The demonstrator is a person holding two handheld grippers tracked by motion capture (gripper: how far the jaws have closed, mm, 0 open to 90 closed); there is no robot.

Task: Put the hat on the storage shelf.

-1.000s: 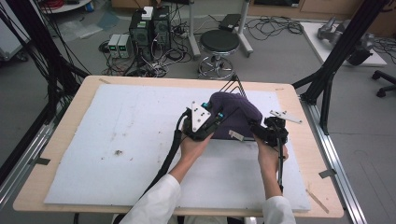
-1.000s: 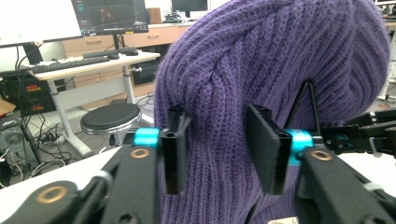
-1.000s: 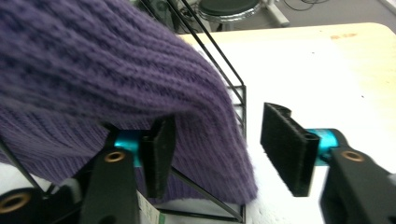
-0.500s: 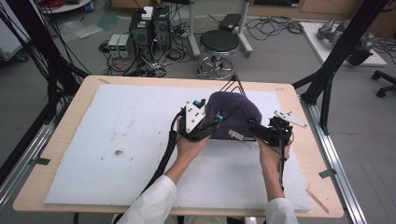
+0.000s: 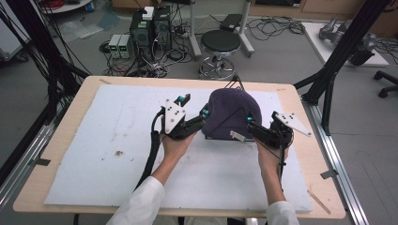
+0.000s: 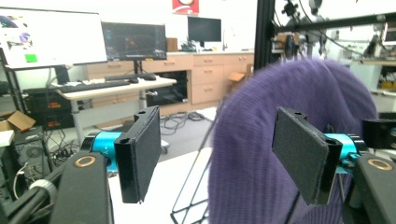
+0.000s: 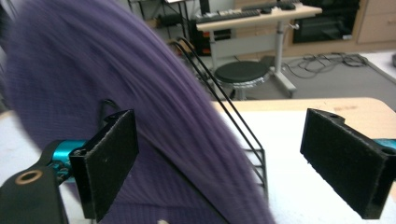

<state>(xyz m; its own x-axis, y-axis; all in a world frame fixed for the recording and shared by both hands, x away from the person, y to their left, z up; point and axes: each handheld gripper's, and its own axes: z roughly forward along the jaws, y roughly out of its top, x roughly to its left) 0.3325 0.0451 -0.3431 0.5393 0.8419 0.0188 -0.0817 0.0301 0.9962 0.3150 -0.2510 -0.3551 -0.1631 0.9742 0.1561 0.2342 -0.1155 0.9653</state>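
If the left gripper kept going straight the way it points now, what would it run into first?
Most likely the purple knit hat. The left gripper has its jaws open, with the hat's edge already between them on the right-hand side. Depth is hard to judge.

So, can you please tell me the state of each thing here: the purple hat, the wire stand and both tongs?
Purple hat: pulled over the wire stand, upright on the table.
Wire stand: standing on the white mat, mostly covered by the hat.
Left tongs: open, hat edge between the jaws.
Right tongs: open, hat edge between the jaws.
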